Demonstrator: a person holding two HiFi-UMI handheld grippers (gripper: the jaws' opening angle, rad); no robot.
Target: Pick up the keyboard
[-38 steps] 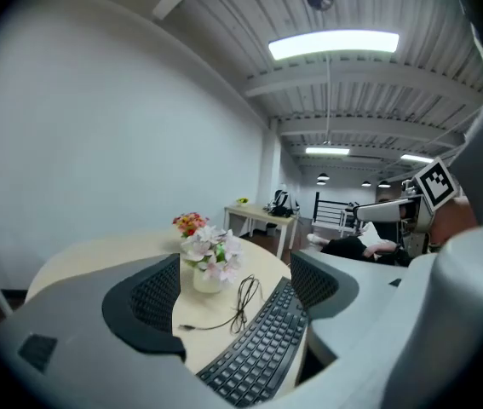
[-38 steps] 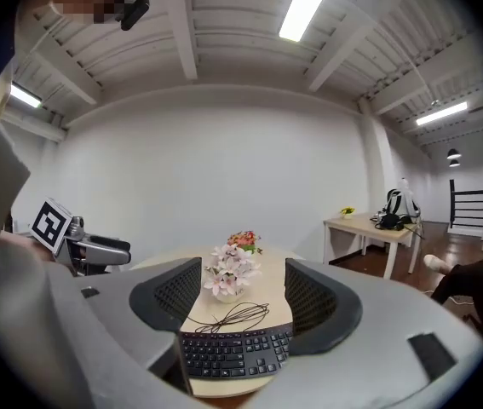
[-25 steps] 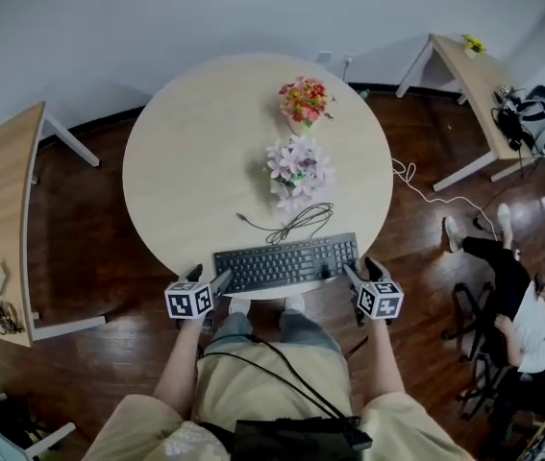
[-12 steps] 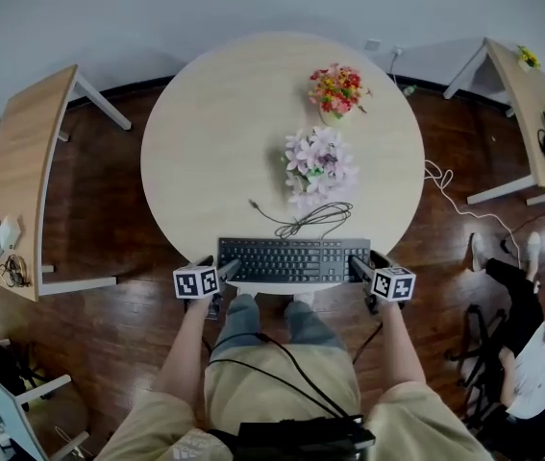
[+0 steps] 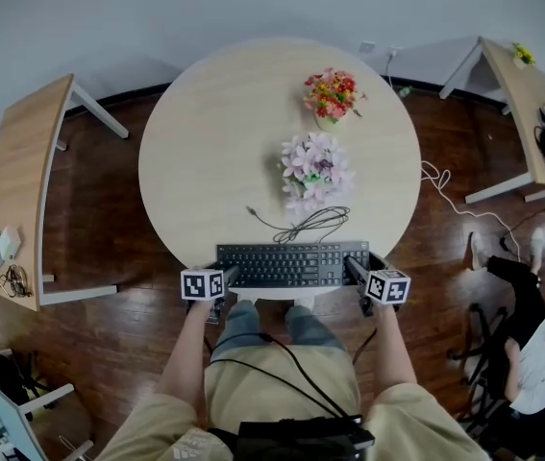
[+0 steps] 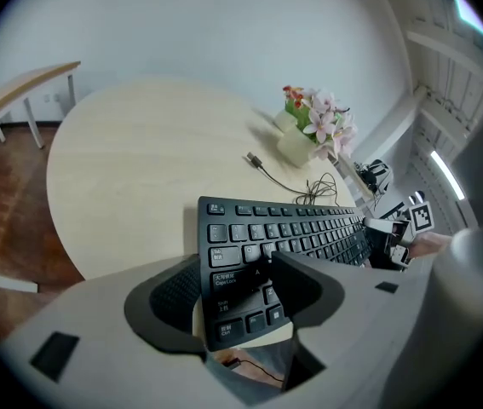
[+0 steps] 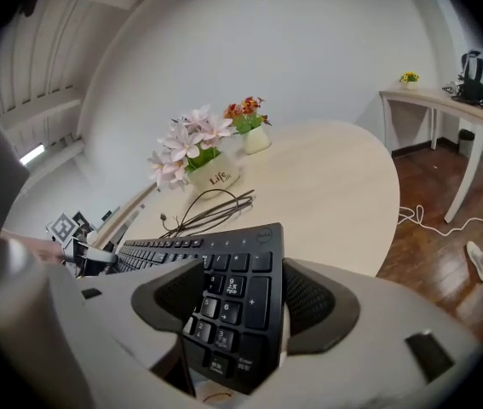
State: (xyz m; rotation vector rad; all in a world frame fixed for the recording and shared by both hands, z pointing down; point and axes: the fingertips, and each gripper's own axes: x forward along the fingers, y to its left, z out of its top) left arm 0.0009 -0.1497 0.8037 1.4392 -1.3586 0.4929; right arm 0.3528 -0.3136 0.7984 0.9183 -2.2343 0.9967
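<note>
While dark wood floor (image 5: 89, 248) lies open all round it, the round table (image 5: 205, 142) fills the middle of the head view, its pale top bare across the far and left parts. A side table (image 5: 27, 190) stands well apart on the left and another (image 5: 512, 94) at the far right, where a seated person (image 5: 532, 344) occupies the corner.

The black keyboard (image 5: 291, 263) lies along the table's near rim, right in front of my knees, its near corners jutting past the curved edge. Beyond it stand pink flowers (image 5: 315, 166) and, farther back, an orange bouquet (image 5: 330, 92). The keyboard's coiled cable (image 5: 310, 224) lies between the pink flowers and the keys.

My left tongs (image 5: 226, 277) are clamping down on the keyboard's left end, pads pressed on it. My right tongs (image 5: 354, 269) pinch its right end.

Only the head view takes in the whole rim and the room round it. The left gripper view alone shows the left-hand keys caught between my pads. The right gripper view alone shows the number pad in the grip, and lettering on the pink flowers' white pot.
</note>
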